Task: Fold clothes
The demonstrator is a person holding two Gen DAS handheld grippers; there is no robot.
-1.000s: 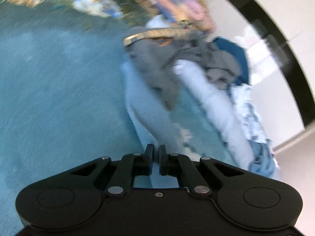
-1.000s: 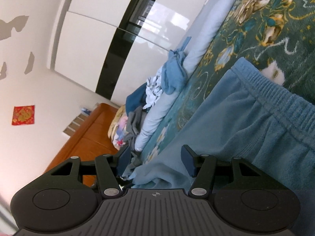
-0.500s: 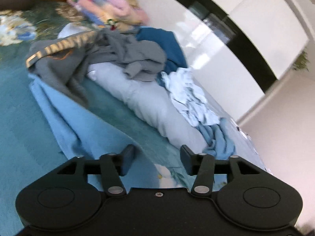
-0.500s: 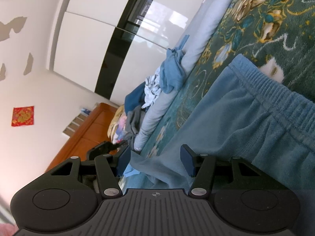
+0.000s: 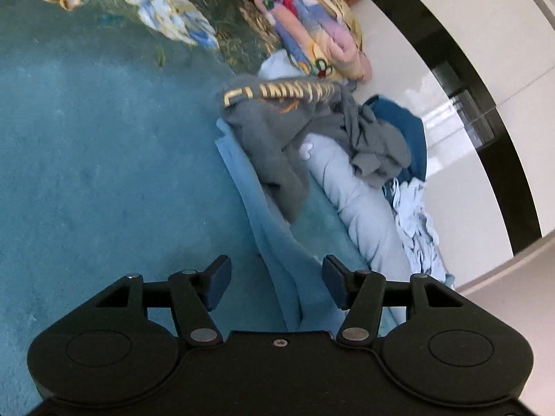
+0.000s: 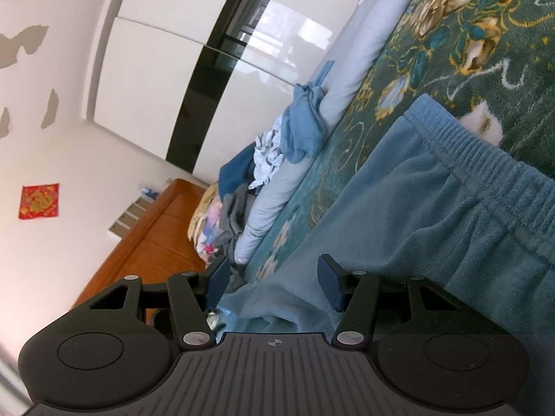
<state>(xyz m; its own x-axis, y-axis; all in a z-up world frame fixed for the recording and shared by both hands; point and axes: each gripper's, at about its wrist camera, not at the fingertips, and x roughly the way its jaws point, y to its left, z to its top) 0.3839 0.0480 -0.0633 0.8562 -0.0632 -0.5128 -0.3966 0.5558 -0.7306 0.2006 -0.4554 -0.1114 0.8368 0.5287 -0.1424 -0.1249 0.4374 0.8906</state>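
Note:
Blue fleece trousers (image 6: 433, 215) lie spread on the floral bedspread (image 6: 468, 34), their ribbed waistband (image 6: 485, 152) at the upper right of the right wrist view. My right gripper (image 6: 274, 282) hovers open over a crumpled edge of them, nothing pinched. In the left wrist view the same blue fleece (image 5: 86, 156) fills the left side, and a lighter blue folded edge (image 5: 277, 260) runs between the fingers of my open left gripper (image 5: 275, 280), which holds nothing.
A heap of other clothes lies along a pale blue rolled quilt (image 5: 360, 208): a grey sweatshirt with gold lettering (image 5: 274, 131), a dark blue garment (image 5: 406, 128), a white patterned piece (image 5: 416, 222). A colourful folded blanket (image 5: 315, 34) sits by the wooden headboard (image 6: 149, 239). White wardrobe doors (image 6: 156, 69) stand behind.
My left gripper was shut one second ago and has opened. Its view swung towards the wardrobe, then back over the blue fleece. The right gripper stayed open and barely moved.

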